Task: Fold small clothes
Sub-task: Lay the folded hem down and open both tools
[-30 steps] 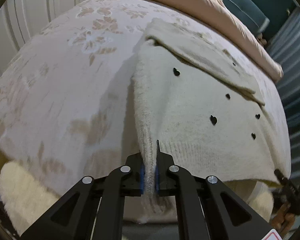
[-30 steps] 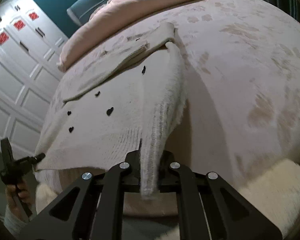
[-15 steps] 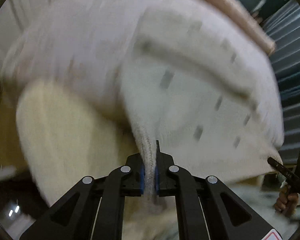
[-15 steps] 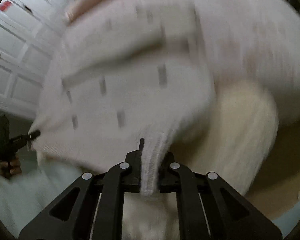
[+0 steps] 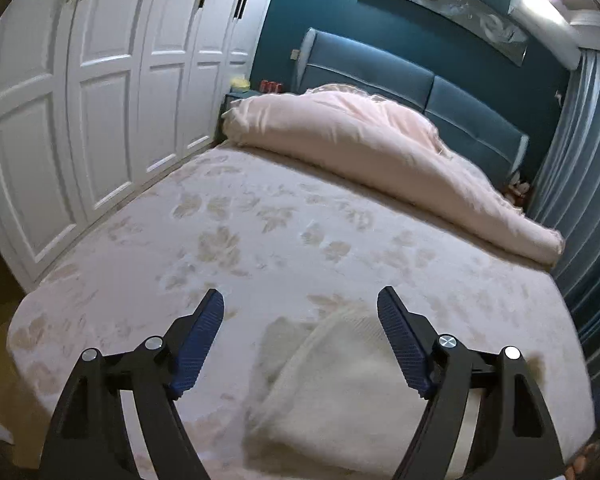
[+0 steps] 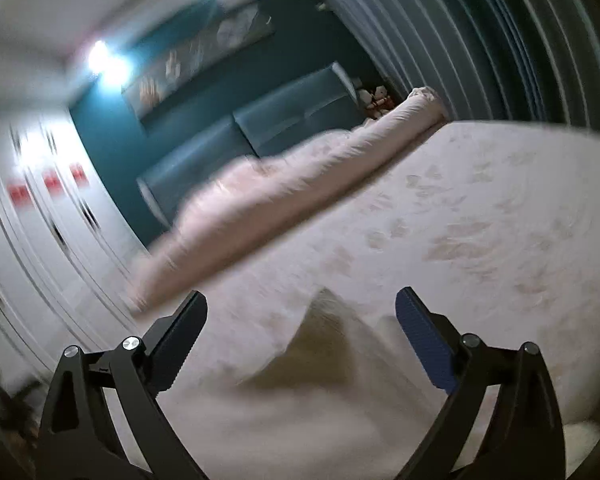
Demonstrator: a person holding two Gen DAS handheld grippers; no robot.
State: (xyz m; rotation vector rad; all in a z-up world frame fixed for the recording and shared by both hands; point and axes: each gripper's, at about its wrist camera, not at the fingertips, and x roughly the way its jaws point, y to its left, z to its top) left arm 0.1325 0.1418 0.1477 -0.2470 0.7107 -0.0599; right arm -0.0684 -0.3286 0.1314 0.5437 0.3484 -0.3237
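Observation:
A cream knitted sweater point(image 5: 340, 392) lies folded on the bed near its front edge. My left gripper point(image 5: 300, 300) is open and empty, raised above the sweater's left part. My right gripper point(image 6: 300, 300) is open and empty too, above the sweater point(image 6: 300, 420), whose near edge stands up in a peak between the jaws. The right wrist view is blurred by motion.
The bed point(image 5: 240, 240) has a pale floral cover. A rolled pink duvet point(image 5: 380, 152) lies across the head end before a blue headboard point(image 5: 440, 92). White wardrobe doors point(image 5: 80, 100) stand at left, grey curtains point(image 5: 580, 200) at right.
Both grippers held the sweater's bottom corners, swung them over, then opened and let go. Both have lifted and tilted up to face the room.

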